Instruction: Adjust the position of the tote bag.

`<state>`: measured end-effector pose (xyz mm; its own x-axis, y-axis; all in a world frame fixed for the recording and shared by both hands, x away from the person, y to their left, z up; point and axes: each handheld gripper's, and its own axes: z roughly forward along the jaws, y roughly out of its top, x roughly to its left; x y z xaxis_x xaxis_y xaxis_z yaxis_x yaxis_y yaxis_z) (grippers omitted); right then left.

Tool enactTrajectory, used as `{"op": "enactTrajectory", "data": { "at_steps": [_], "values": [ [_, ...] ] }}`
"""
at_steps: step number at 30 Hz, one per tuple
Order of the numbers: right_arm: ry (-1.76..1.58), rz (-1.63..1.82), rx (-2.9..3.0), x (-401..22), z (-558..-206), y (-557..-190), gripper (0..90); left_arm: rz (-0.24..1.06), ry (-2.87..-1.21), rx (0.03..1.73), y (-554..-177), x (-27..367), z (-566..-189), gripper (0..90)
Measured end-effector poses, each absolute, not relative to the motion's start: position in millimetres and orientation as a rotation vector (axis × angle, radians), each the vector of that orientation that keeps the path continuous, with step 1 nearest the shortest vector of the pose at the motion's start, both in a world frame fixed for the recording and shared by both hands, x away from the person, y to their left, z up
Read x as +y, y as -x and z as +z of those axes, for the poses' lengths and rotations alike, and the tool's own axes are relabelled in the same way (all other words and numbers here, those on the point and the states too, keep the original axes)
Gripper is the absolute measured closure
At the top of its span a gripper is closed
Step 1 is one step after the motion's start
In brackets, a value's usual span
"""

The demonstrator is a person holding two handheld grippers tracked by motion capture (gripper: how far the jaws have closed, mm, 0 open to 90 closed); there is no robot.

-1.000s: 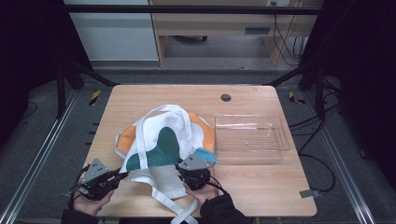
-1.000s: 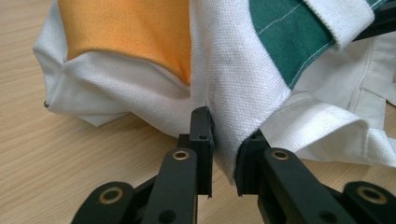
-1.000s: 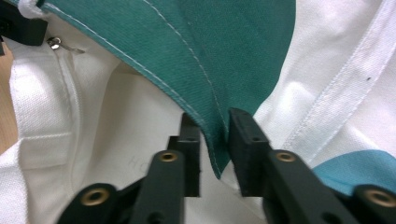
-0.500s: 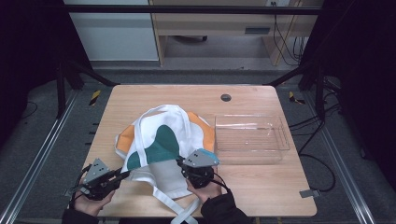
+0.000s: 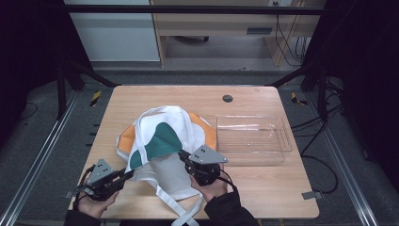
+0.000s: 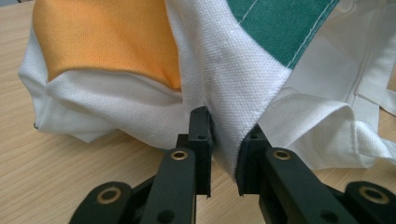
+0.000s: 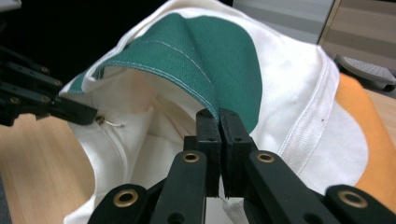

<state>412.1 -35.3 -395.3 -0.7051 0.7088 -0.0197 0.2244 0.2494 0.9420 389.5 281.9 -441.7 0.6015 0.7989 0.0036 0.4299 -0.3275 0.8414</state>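
White, green, orange cloth bag (image 5: 162, 141), mouth open

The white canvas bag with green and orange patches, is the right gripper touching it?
Touching. The right gripper view shows the right gripper with jaws closed on the white canvas bag's green-edged rim.

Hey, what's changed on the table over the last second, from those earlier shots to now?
Very little. Both grippers stay clamped on the tote bag: the left gripper pinching its white edge, the right gripper its green edge. The right gripper slid slightly left and toward the person along the near edge; the left gripper barely moved, and the bag's mouth stays held apart. The clear plastic tray and the wooden table are unchanged.
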Motion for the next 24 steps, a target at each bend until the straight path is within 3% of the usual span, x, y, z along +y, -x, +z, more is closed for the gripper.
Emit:
{"op": "enactTrajectory", "data": {
  "at_steps": [10,17,24],
  "values": [
    [-0.854,1.464,2.085,-34.0,-393.9,-413.9,88.0,0.559,-1.943,0.971,-388.5,282.6,-440.5,76.4],
    [-0.862,1.465,2.088,-34.3,-396.8,-414.0,88.0,0.594,-1.959,0.965,-383.3,280.1,-435.8,50.8],
    [-0.864,1.468,2.089,-34.8,-396.5,-414.2,87.9,0.599,-1.923,0.967,-377.8,282.8,-427.6,44.6]
  ]
}}
